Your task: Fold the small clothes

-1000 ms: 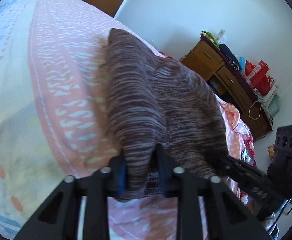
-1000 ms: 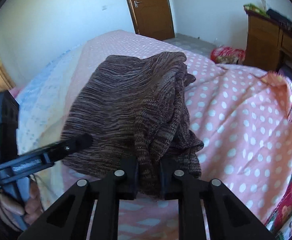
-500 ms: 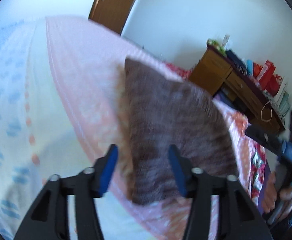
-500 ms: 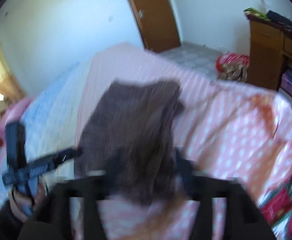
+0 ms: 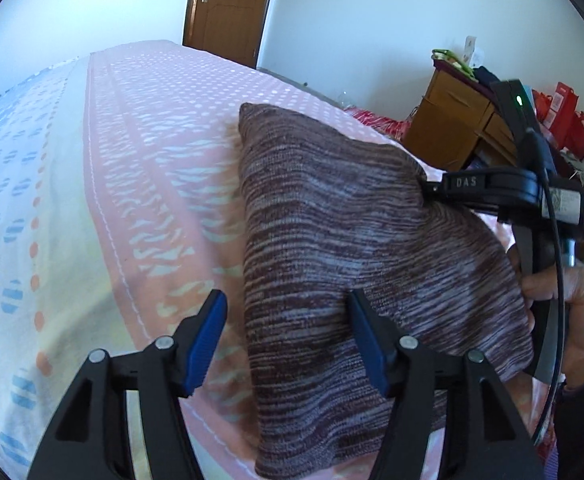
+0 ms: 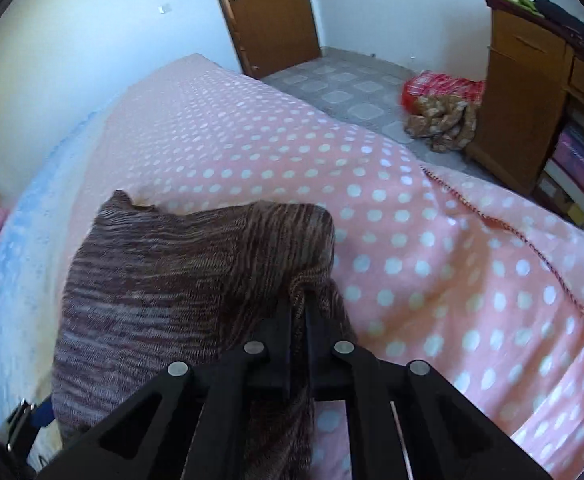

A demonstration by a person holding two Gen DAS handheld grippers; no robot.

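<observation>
Left wrist view shows the left gripper (image 5: 286, 334) spread wide, its blue-padded fingers (image 5: 206, 336) holding nothing, with the brown striped knit garment (image 5: 352, 272) lying between and beyond them on the pink bed cover (image 5: 164, 128). The right gripper (image 6: 299, 312) is pinched tight on a fold of that garment (image 6: 180, 280), at its right edge. A wooden desk (image 6: 520, 92) stands beyond the bed.

Bed (image 6: 220, 128) under my cameras: pink polka-dot cover across the middle and right, pale blue-patterned sheet (image 5: 8, 184) along the left. Brown striped knit garment (image 5: 332, 248) lies on the pink part. Second pink dotted blanket, stitched edge (image 6: 504, 228), overlaps at right.
</observation>
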